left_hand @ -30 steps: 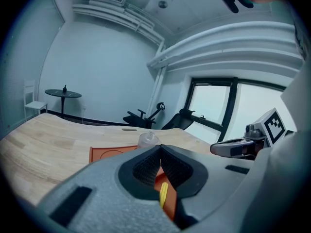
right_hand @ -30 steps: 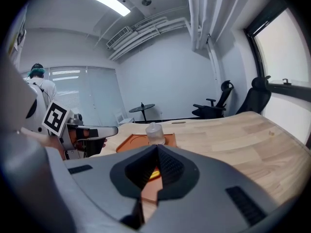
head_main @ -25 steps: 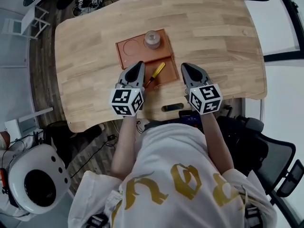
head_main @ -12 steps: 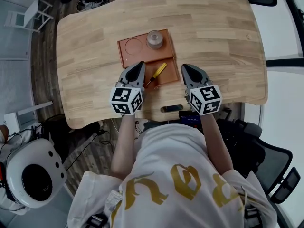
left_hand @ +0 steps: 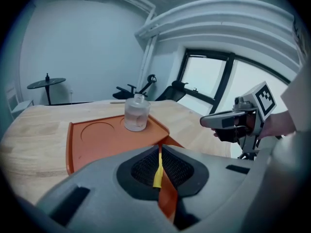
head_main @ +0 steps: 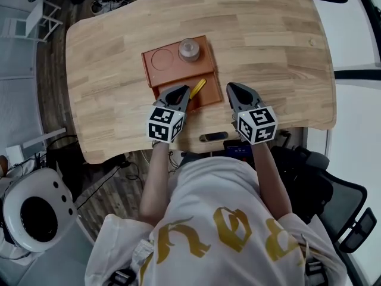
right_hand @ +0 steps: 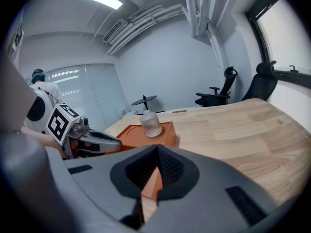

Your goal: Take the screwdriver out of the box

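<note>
**Change since the earlier frames.** The left gripper (head_main: 183, 92) has shifted rightward and forward. It now sits over the near compartment of the box (head_main: 172, 70), and its marker cube is turned more at an angle. It covers the screwdriver's shaft, which showed before. The right gripper (head_main: 230, 87) has kept its place just beside the box's right edge. Box, jar and table lie as they did.

**Writing.** The cubes on both grippers carry black-and-white square markers with no words. The gold print on the person's shirt cannot be read.

**Screwdriver** (head_main: 199, 86). Yellow handle, lying diagonally in the box's near compartment, handle end toward the far right. Only the handle shows in the head view. In the left gripper view a thin yellow strip of it (left_hand: 158, 174) appears through the slit below the jaw tips.

**Box.** Orange and shallow, with a round recess at far left. It rests on the wooden table (head_main: 268, 40).

**Jar** (head_main: 189, 50). Clear glass, upright in the box's far right part.

**Left gripper** (left_hand: 159, 147). Jaws closed tip to tip, gripping nothing, above the screwdriver.

**Right gripper** (right_hand: 156, 147). Jaws closed together, empty. Box edge and table show through the slit.
</note>
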Demonstrator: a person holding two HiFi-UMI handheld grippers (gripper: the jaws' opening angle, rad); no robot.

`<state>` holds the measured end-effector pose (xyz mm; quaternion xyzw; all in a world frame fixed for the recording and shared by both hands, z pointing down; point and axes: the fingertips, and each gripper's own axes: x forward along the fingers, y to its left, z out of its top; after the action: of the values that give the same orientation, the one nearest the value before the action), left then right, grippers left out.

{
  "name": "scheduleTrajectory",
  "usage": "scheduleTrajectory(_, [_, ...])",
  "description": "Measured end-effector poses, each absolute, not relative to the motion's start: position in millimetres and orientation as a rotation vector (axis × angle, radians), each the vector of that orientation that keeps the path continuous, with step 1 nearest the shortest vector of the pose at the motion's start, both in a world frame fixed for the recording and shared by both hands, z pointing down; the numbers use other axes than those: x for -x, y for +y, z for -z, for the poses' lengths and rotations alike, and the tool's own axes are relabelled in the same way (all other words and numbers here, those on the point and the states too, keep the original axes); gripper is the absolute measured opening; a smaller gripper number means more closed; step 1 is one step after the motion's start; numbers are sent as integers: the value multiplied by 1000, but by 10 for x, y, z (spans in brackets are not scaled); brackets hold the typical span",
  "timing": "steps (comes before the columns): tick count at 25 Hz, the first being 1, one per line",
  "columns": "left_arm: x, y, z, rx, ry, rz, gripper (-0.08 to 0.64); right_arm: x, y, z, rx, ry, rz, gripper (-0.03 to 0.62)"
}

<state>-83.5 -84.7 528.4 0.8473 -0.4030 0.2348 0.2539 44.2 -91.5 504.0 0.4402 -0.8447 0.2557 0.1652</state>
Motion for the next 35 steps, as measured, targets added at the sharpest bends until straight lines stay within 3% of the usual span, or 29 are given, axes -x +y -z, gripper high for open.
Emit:
scheduleTrajectory(17, [663, -655, -5976, -2322, -824, -1074, 14, -418, -935, -5537, -1140, -2329, -788, 11])
scheduleTrajectory(29, [562, -711, -6247, -2300, -707, -1258, 98, -422, -1177, -5660, -1115, -2370, -868, 11])
scheduleTrajectory(35, [562, -711, -6363, -2284, -691, -1350, 107, -401, -1261, -5661, -1091, -2406, -891, 11])
